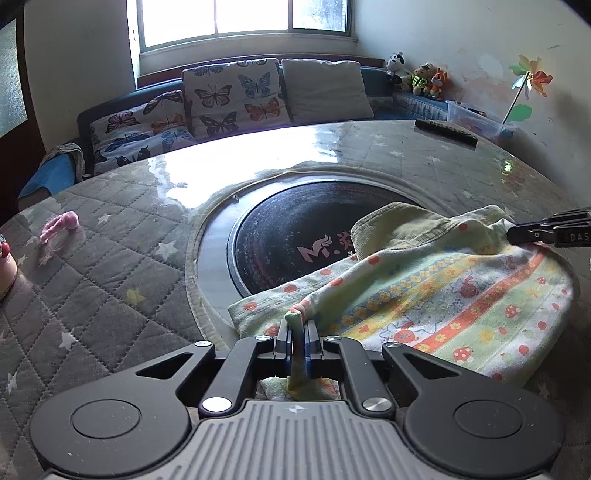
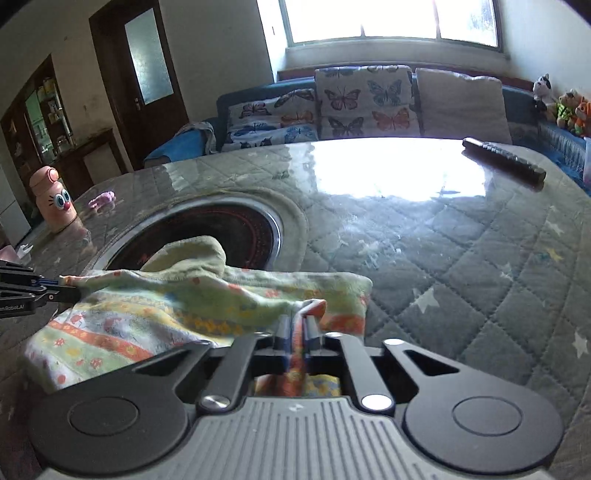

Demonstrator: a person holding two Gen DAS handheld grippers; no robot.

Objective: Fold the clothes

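closest to each lens sits a black gripper frame with a ribbed grey housing, cut off by the lower edge of the picture. left gripper [image 1: 297, 334] has its jaws clamped together on a pinched corner of the printed garment [image 1: 436, 284], and a strip of the cloth hangs down between the fingers, hiding the pads. right gripper [image 2: 298, 326] is likewise closed tight on an orange-trimmed corner of the same garment; the fabric bunches over the fingertips, so the pads themselves cannot be made out. each gripper also shows at the edge of the other's view, only partly in frame.

the garment, pale yellow-green with orange bands and small mushroom prints, lies slack on the quilted table cover [image 1: 110, 288], its far folded part draped over the rim of the round dark hotplate [image 1: 295, 236] sunk in the table, covering part of the logo there.

further off lie a small pink object [image 1: 59, 225], too blurred to identify, a pink cartoon-faced bottle [image 2: 53, 199] and a dark remote [image 2: 504, 158]. glare from the window [image 2: 391, 18] washes out the table's far surface. beyond stand butterfly cushions [image 1: 236, 96] on a sofa and soft toys [image 1: 424, 79].
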